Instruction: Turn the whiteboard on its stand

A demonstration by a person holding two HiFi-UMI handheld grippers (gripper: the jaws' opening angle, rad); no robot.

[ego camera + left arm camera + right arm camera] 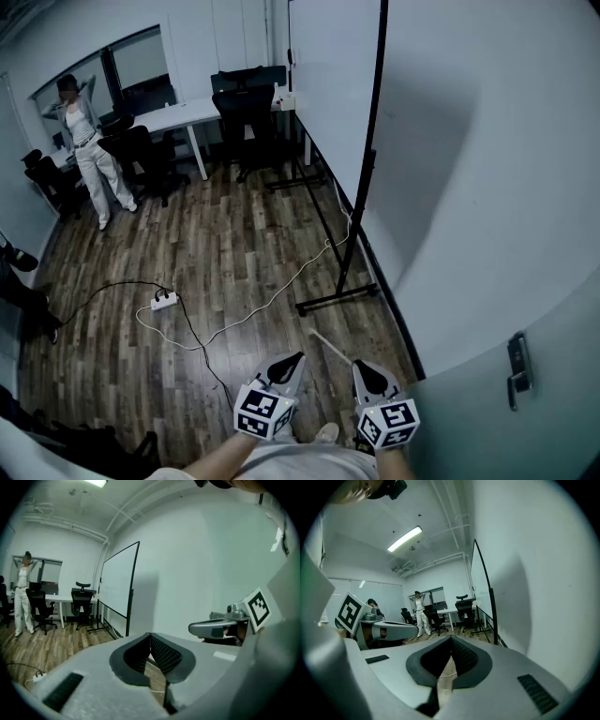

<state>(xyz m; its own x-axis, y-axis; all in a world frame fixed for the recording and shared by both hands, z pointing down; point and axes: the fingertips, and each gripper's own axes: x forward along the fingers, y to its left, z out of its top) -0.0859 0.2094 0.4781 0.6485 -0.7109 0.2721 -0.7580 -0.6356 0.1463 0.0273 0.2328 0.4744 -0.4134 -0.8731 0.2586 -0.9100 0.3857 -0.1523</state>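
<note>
Head steeply down; gripper views toward whiteboard (117,583)

Left gripper (150,638) closed; whiteboard (116,585) upright, well ahead.

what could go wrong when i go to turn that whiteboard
The white cable runs across the floor past the stand's foot; it could trip you or snag as the stand moves. The whiteboard stands close beside the wall, so a swinging edge may strike it.
</note>
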